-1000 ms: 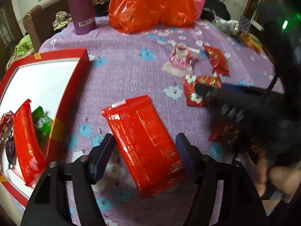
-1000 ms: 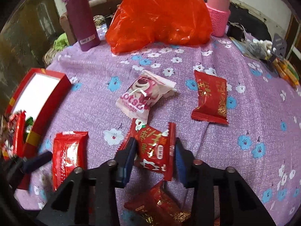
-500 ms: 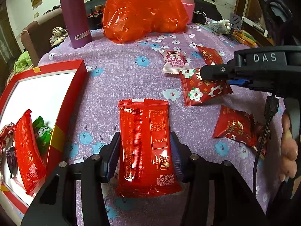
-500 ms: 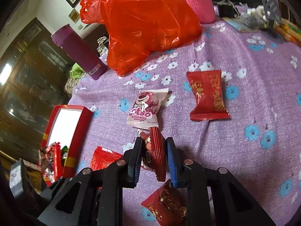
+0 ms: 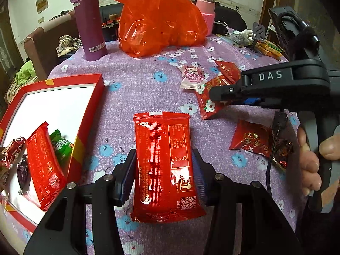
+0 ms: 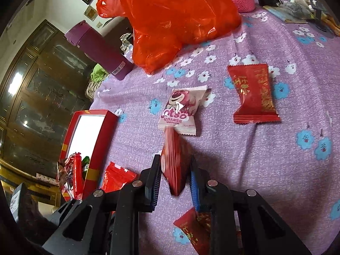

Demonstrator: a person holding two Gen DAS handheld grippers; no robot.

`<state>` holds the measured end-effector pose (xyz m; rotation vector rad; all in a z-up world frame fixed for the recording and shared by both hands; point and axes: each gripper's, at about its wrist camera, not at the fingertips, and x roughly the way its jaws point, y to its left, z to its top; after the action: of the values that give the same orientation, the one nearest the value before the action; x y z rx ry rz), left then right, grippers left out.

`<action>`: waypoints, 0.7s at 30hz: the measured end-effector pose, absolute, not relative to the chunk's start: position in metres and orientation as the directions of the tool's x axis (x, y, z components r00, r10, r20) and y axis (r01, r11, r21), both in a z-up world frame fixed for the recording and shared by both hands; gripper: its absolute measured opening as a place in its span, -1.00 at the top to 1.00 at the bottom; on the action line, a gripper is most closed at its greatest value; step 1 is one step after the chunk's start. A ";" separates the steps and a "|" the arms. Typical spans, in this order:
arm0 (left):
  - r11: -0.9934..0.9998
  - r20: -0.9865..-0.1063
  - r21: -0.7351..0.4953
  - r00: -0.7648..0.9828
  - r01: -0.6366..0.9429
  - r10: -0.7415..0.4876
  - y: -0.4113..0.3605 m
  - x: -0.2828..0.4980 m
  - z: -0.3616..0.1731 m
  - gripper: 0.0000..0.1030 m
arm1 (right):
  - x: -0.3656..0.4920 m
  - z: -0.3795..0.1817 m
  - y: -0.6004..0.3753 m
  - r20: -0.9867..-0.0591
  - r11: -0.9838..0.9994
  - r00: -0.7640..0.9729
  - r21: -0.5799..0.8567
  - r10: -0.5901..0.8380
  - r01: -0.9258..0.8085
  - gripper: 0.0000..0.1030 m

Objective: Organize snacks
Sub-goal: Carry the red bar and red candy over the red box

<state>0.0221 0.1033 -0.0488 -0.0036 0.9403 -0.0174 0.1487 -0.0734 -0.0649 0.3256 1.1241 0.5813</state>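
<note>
My left gripper (image 5: 164,170) is shut on a long red snack packet (image 5: 164,161), holding it by both long edges above the purple cloth. My right gripper (image 6: 174,176) is shut on a red flower-print snack packet (image 6: 175,163), lifted and turned edge-on; it also shows in the left wrist view (image 5: 209,101). The red box (image 5: 89,116) with a white inside lies at the left and holds several snacks, among them a red packet (image 5: 43,165) and a green one (image 5: 61,148). A pink Lotso packet (image 6: 182,110) and a red packet (image 6: 252,93) lie on the cloth.
An orange plastic bag (image 5: 157,19), a purple flask (image 5: 89,21) and a pink-sleeved bottle (image 5: 205,10) stand at the far side. Another red packet (image 5: 250,138) and a dark candy (image 5: 282,148) lie at the right. Clutter (image 5: 255,40) sits at the far right edge.
My left gripper has closed on the long red packet and straightened it. My right gripper has closed on the flower-print packet, lifted it off the cloth and tilted it onto its edge.
</note>
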 end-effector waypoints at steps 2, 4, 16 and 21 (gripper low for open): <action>1.000 -0.809 -0.015 0.588 0.010 -0.018 0.104 0.021 -0.049 0.07 | 0.149 -0.064 -0.073 -0.748 0.812 0.318 0.517 0.583 -0.272 0.57; 1.000 -0.807 -0.012 0.590 0.007 -0.014 0.105 0.020 -0.048 0.07 | 0.149 -0.064 -0.076 -0.741 0.811 0.329 0.525 0.585 -0.260 0.60; 1.000 -0.757 -0.028 0.653 -0.011 -0.014 0.113 0.005 -0.023 0.07 | 0.149 -0.054 -0.092 -0.666 0.765 0.383 0.595 0.641 -0.246 0.61; 0.999 -0.734 -0.040 0.679 -0.031 -0.008 0.124 -0.002 -0.008 0.07 | 0.150 -0.048 -0.101 -0.622 0.734 0.403 0.634 0.671 -0.244 0.61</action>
<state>-0.0024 0.1238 -0.0080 -0.0507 0.8242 0.0127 0.1496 -0.1014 -0.0479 0.4903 0.9991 0.6076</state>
